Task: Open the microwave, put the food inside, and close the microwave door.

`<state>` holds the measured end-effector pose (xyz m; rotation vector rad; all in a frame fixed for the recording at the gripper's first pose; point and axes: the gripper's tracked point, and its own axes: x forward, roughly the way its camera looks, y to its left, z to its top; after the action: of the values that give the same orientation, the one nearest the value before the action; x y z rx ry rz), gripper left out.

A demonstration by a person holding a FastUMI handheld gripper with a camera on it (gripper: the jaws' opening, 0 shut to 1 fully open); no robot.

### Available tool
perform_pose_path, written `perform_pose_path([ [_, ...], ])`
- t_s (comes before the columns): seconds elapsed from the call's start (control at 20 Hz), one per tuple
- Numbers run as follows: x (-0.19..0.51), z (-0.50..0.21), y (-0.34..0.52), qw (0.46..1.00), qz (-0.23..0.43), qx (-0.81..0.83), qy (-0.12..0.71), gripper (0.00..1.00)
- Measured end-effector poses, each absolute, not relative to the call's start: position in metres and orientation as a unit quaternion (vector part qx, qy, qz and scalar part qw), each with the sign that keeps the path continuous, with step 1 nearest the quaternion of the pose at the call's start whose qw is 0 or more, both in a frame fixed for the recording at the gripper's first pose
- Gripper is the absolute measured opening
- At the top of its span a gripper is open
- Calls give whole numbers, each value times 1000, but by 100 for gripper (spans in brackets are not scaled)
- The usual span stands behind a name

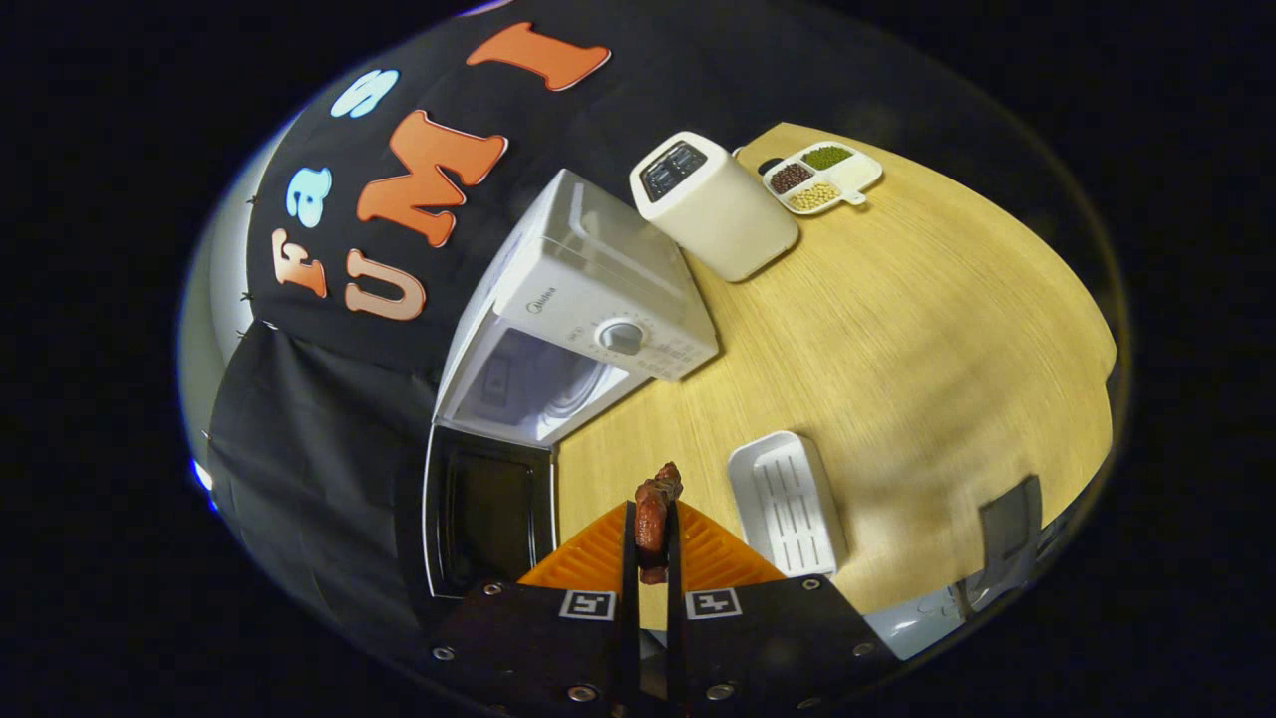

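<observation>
- The gripper (651, 534) is closed on the food (655, 514), a reddish-brown glazed chunk of meat pinched between its 2 orange fingers (588, 558).
- The food is held above the desk (897, 319).
- The microwave (588, 309), white, stands at the desk's edge, its door (488, 514) swung open.
- An empty white tray (788, 504) lies just beside the fingers.

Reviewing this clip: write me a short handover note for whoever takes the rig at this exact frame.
Gripper: shut on the food, a reddish-brown piece pinched between both orange fingers, lifted above the wooden table.
Microwave: ahead of the fingers, its door swung fully open, cavity looks empty.
White tray: on the table beside the fingers, empty.
Done: door opened, food picked up.
Left: carry the food into the cavity, release it, then close the door.
</observation>
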<state>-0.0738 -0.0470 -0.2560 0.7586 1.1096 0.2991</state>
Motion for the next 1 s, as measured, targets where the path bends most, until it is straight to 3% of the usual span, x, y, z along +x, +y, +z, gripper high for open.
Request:
perform_pose_path([
  [0.45, -35, -241, 64, 792, 141, 414, 426, 11],
  [1.0, 36, -275, 151, 820, 99, 445, 346, 11],
])
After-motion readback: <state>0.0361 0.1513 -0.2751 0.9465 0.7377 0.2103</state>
